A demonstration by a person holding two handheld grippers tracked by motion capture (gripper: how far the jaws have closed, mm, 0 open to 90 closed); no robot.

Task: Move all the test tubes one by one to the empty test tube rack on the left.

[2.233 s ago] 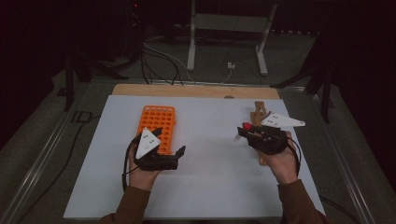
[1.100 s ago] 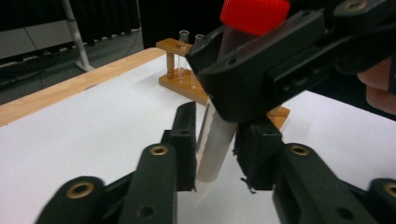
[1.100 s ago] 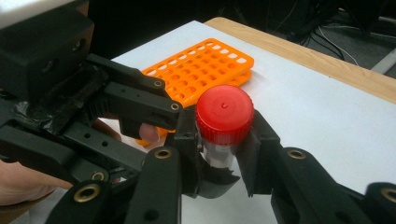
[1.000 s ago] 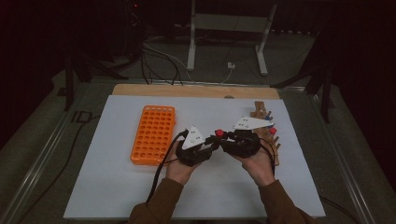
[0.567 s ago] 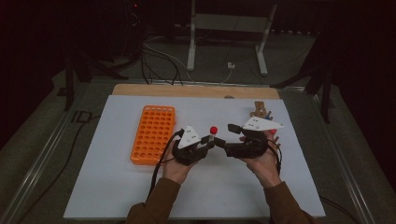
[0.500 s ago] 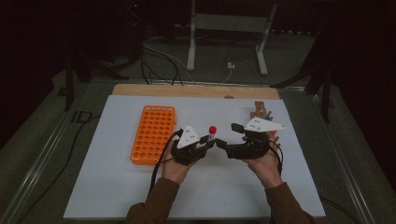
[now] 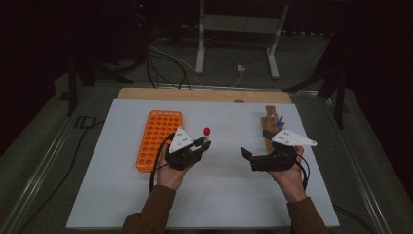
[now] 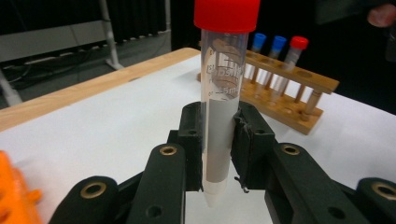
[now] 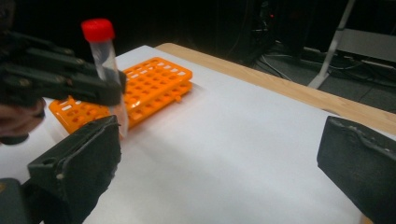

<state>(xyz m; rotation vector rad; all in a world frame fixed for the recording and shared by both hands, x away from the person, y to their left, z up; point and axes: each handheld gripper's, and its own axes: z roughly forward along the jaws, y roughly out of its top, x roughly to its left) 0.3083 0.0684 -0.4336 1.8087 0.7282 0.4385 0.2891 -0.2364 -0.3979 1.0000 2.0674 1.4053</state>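
While clamped upright between the fingers [image 8: 191, 140] of the left gripper [image 7: 197, 146], the red-capped tube [image 8: 222, 93] is held at centre frame, just right of the orange rack [image 7: 158, 139], whose holes are seen empty. Spread wide and empty, the right gripper [image 7: 248, 156] is kept apart at centre right. Bare table [image 7: 219, 195] is left between them. Capped tubes are held in the wooden rack [image 7: 270, 124] at upper right.

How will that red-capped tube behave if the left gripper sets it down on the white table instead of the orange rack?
The red-capped tube ends in a cone, so it probably cannot stand and would tip over. Its round, smooth wall would likely let it roll on the flat white table. It looks like clear, rigid plastic, held upright in the left gripper, so probably light and stiff.
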